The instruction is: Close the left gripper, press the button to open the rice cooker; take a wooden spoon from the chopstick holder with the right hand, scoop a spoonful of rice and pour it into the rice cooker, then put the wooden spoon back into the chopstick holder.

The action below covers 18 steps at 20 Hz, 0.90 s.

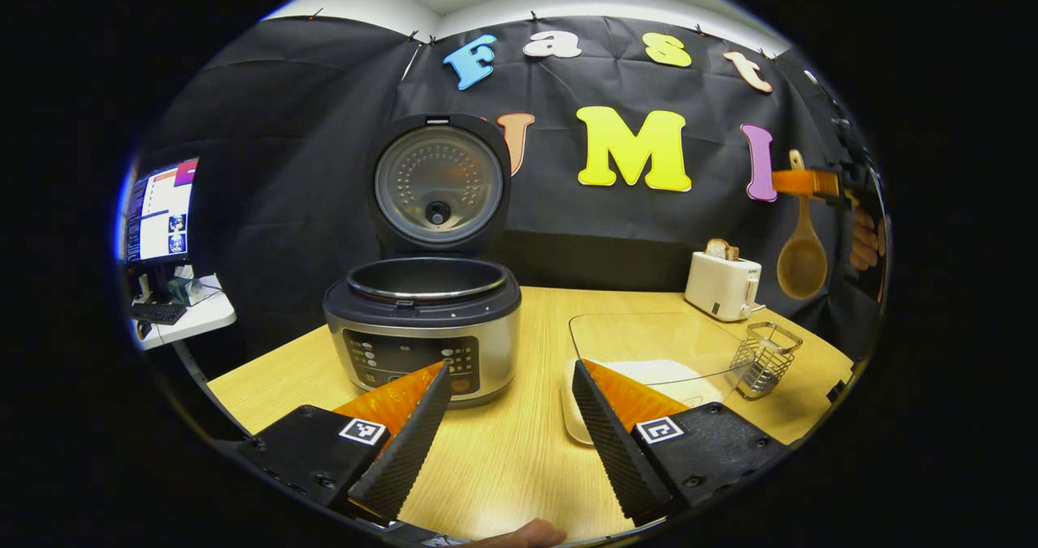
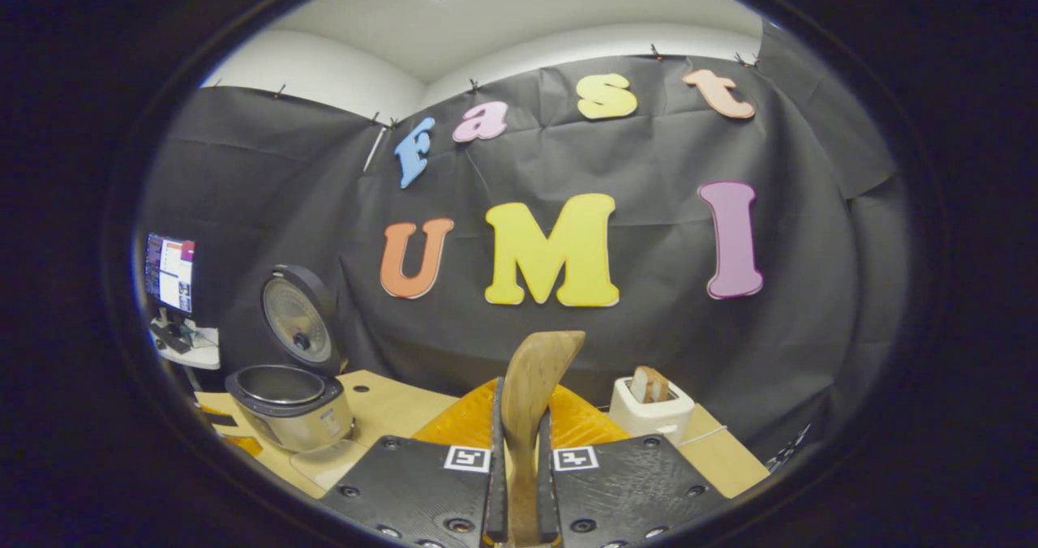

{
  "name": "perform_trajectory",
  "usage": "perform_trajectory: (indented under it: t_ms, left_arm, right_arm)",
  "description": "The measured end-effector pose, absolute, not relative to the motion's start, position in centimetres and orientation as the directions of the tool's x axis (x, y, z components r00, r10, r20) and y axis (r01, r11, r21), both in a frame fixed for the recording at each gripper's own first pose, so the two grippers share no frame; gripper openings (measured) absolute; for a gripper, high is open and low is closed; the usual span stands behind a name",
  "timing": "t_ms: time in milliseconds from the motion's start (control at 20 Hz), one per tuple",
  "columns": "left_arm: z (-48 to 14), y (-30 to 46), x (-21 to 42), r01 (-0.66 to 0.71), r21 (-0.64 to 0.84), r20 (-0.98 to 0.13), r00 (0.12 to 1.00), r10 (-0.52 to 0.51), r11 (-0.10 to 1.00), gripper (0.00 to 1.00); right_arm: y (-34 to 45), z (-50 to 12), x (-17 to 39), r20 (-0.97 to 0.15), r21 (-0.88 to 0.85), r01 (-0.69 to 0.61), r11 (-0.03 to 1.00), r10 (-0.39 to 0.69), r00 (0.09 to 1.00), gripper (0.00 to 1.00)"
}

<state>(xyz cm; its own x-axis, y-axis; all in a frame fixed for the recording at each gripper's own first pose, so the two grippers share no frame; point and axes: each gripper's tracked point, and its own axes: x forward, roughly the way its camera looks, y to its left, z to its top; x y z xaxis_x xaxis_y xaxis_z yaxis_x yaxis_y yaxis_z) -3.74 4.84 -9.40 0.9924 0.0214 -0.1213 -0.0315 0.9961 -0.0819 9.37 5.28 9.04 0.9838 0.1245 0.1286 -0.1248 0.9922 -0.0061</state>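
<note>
The rice cooker (image 1: 422,329) stands on the wooden table with its lid (image 1: 439,181) swung up and its pot bare inside. My left gripper (image 1: 509,406) hovers open just in front of it, nothing between its fingers. To the right lies a clear container of white rice (image 1: 649,361), and beside it the wire chopstick holder (image 1: 766,357). Far right and high up, the right gripper (image 1: 811,183) holds the wooden spoon (image 1: 801,248) with its bowl hanging down. In the right gripper view my right gripper (image 2: 519,459) is shut on the wooden spoon handle (image 2: 531,394); the rice cooker (image 2: 288,402) sits low left.
A white toaster (image 1: 722,284) with bread in it stands at the back right of the table (image 1: 503,459). A monitor (image 1: 160,211) and a keyboard sit on a side desk at the left. A fingertip (image 1: 527,536) shows at the bottom edge.
</note>
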Motion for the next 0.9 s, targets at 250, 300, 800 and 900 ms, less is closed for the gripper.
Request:
perform_trajectory:
  t_ms: [250, 300, 800, 900]
  left_arm:
    - [-7.7, 3.4, -3.9, -0.016, -0.086, -0.074, 0.997, 0.01, 0.996, 0.96]
    - [-7.5, 3.1, -3.9, -0.012, -0.087, -0.071, 0.997, 0.006, 0.996, 0.96]
    - [-6.0, 0.1, -3.7, 0.028, -0.097, -0.049, 0.998, -0.033, 0.995, 0.96]
    - [-5.5, -0.1, -3.5, 0.029, -0.091, -0.043, 0.999, -0.033, 0.995, 0.96]
  right_arm:
    - [3.0, 4.3, 10.5, 0.056, 0.105, -0.106, 0.989, 0.101, 0.993, 0.13]
    - [2.6, 3.5, 10.8, 0.043, 0.126, -0.099, 0.987, 0.095, 0.995, 0.13]
    - [2.1, -4.7, 12.9, -0.094, 0.251, -0.092, 0.964, 0.119, 0.989, 0.13]
    - [2.0, -5.0, 13.4, -0.106, 0.267, -0.093, 0.959, 0.125, 0.987, 0.12]
